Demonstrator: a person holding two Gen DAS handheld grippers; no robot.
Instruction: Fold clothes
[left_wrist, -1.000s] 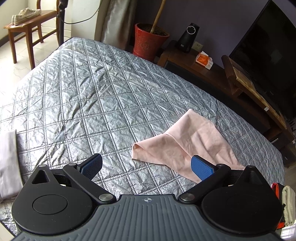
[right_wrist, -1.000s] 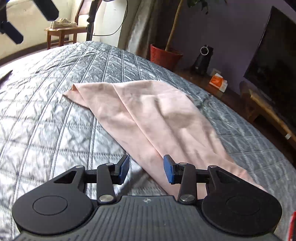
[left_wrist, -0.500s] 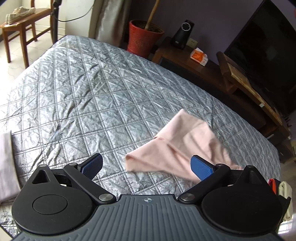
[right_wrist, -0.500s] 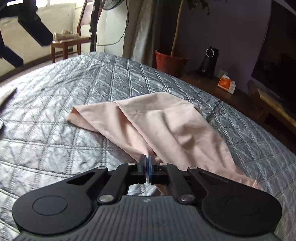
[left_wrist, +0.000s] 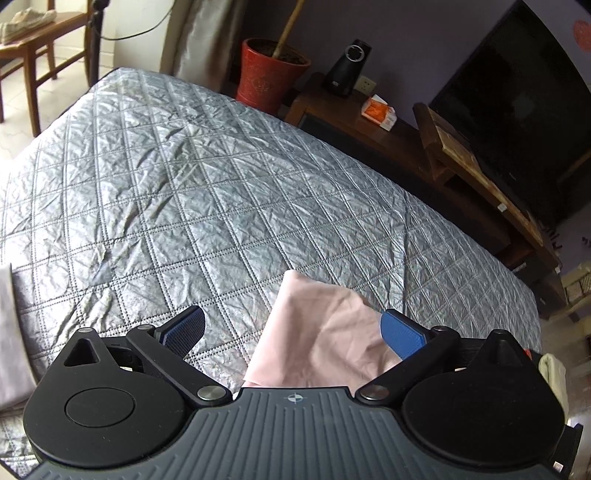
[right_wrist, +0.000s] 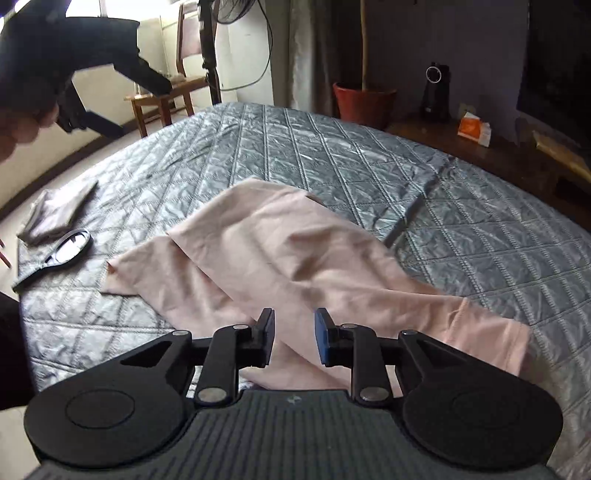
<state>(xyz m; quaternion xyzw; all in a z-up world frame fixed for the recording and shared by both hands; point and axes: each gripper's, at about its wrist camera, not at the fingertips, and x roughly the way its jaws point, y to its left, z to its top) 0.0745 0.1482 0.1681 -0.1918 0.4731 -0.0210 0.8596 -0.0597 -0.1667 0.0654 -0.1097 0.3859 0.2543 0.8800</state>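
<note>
A pale pink garment (right_wrist: 280, 251) lies rumpled and partly doubled over on the grey quilted bedspread (right_wrist: 369, 158). My right gripper (right_wrist: 294, 325) hovers over its near edge. Its jaws are opening, with cloth below the gap and neither pad pressing on it. In the left wrist view the pink garment (left_wrist: 325, 339) runs under my left gripper (left_wrist: 291, 321), which is wide open above it and holds nothing. The garment's near part is hidden behind both gripper bodies. In the right wrist view the left gripper shows as a blurred dark shape at the top left, held in a hand (right_wrist: 18, 129).
A folded grey cloth (right_wrist: 55, 214) and a shiny hand mirror (right_wrist: 68, 249) lie near the bed's left edge. Beyond the bed stand a red plant pot (left_wrist: 269, 79), a dark wooden TV bench (left_wrist: 480, 166) and a wooden chair (left_wrist: 29, 40).
The right gripper shut on the garment's edge, rose with it, and its jaws have parted again. The garment slid nearer and now lies under the left gripper, which stayed open.
</note>
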